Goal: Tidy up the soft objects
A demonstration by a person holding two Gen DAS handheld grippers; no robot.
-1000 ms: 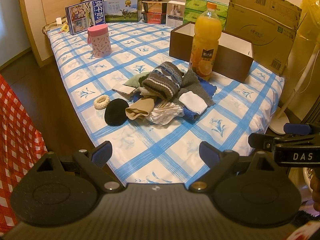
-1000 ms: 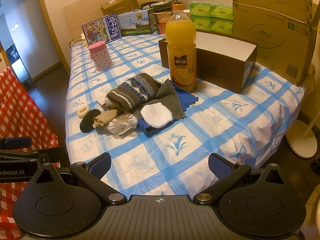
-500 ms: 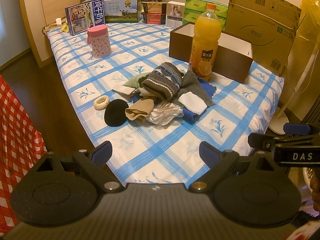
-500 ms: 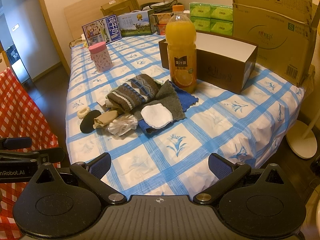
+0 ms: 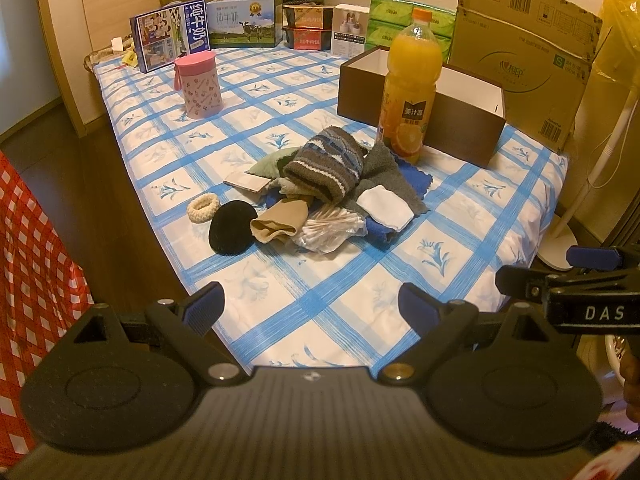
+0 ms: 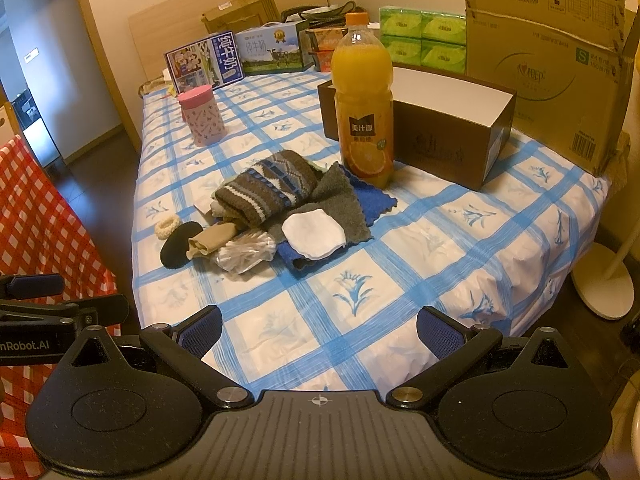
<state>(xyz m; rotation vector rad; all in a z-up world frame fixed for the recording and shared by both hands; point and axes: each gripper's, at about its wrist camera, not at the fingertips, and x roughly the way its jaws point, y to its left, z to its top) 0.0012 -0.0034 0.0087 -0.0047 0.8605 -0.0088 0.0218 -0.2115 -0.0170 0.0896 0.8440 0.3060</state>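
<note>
Left gripper [image 5: 311,305] spread wide and empty, right gripper [image 6: 319,329] likewise, both short of sock pile [image 6: 264,196].

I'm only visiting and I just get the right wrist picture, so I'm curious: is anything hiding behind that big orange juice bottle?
Observer: Yes. The left wrist view shows a white carton standing at the back of the table, in line with the orange juice bottle.
Operator: And under the striped knit?
Observer: A pale green cloth pokes out from beneath it, much plainer from the left side.
Operator: Anything past the large cardboard box on the right?
Observer: A yellow plastic bag hangs just beyond it, outside your picture.
</note>
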